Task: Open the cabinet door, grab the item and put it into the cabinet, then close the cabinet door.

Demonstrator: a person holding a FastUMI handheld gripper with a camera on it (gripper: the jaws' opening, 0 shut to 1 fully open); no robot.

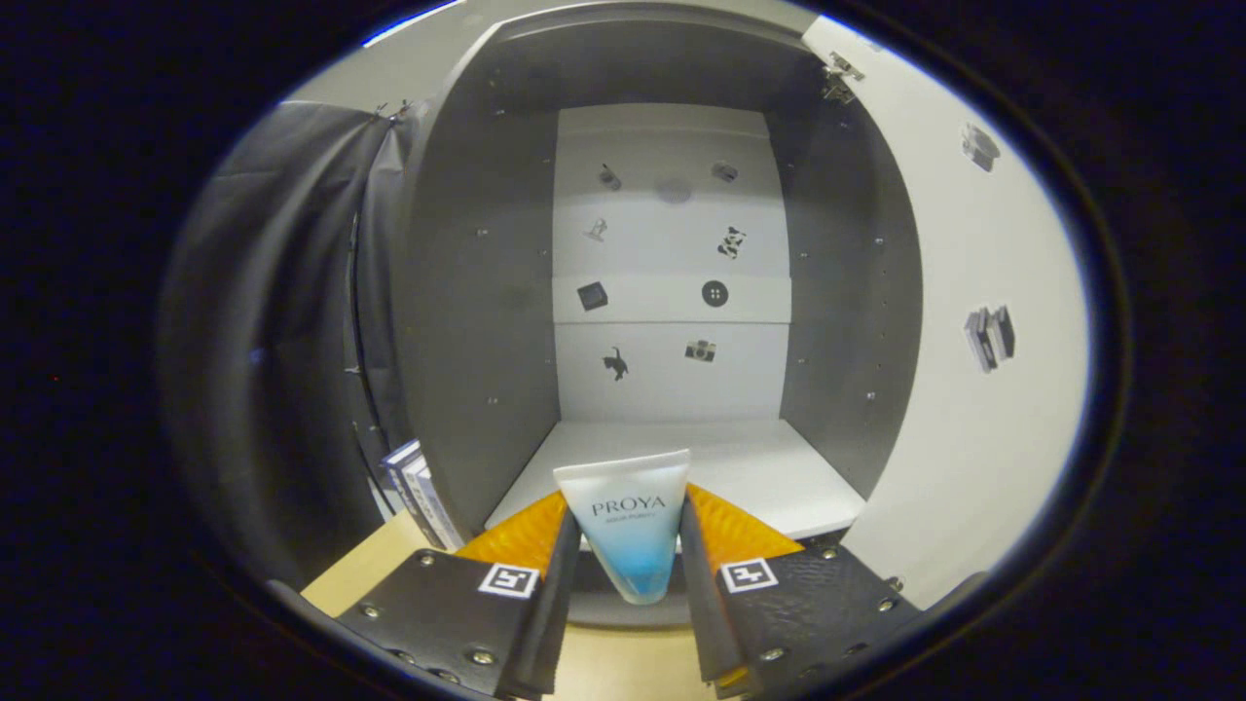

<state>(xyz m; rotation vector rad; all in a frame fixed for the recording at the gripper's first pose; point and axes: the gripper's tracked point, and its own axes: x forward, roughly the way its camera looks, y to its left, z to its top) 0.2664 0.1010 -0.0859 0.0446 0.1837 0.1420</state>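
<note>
Standing between the two fingers of the gripper (631, 545), a white-and-blue tube (628, 526) is pinched from both sides, its wide crimped end up and its narrow end pointing down. Both fingers press against it, closed to the tube's width. Just beyond the tube lies the white floor of the open cabinet (740, 467), with grey side walls and small pictures on its back panel. Hinged on the right, the cabinet door (973, 409) stands swung wide.
</note>
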